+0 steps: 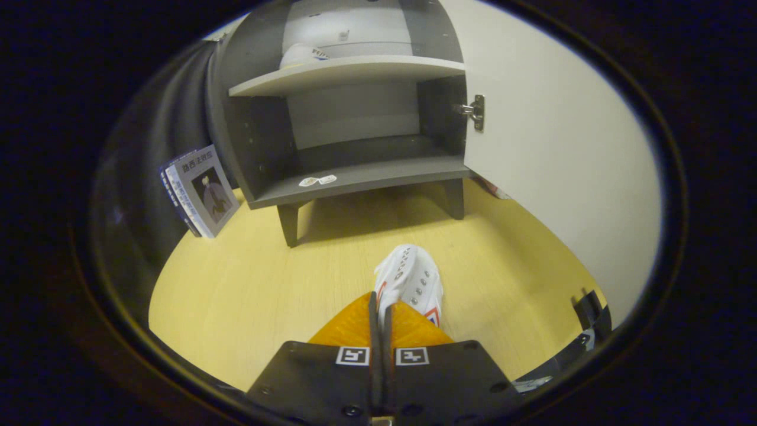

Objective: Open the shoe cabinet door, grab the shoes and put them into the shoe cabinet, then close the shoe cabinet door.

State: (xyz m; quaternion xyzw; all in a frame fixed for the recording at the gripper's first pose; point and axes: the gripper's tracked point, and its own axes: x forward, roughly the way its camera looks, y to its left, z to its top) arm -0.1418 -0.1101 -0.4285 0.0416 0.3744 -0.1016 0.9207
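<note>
- Gripping a white shoe (409,279), the gripper (382,316) has its two orange fingers (349,326) drawn nearly together, with only a thin slit between them; the shoe's near end is pinched in that slit.
- The shoe's long axis runs straight ahead from the fingertips toward the shoe cabinet (355,118), its far rounded end pointing at the cabinet's legs; rows of metal eyelets and a red-and-blue trim show on its upper side.
- Whether the shoe hangs above the yellow wooden floor (248,296) or rests on it cannot be told.
- The shoe cabinet is grey, standing well beyond the shoe on short legs, with its white door (562,148) swung wide open to the right on a metal hinge (475,111).
- The lower shelf (366,176) is open and roomy, with just two small stickers (317,180) near its front edge.
- The upper shelf (349,70) carries a second white shoe (301,54), partly hidden behind the shelf's front lip.
- Bare floor lies between the held shoe and the cabinet's front edge.
- A book (200,190) leans against the dark wall to the left of the cabinet, well apart from the shoe.
- A dark object (591,322) at the floor's right edge is cut off and hard to make out.
</note>
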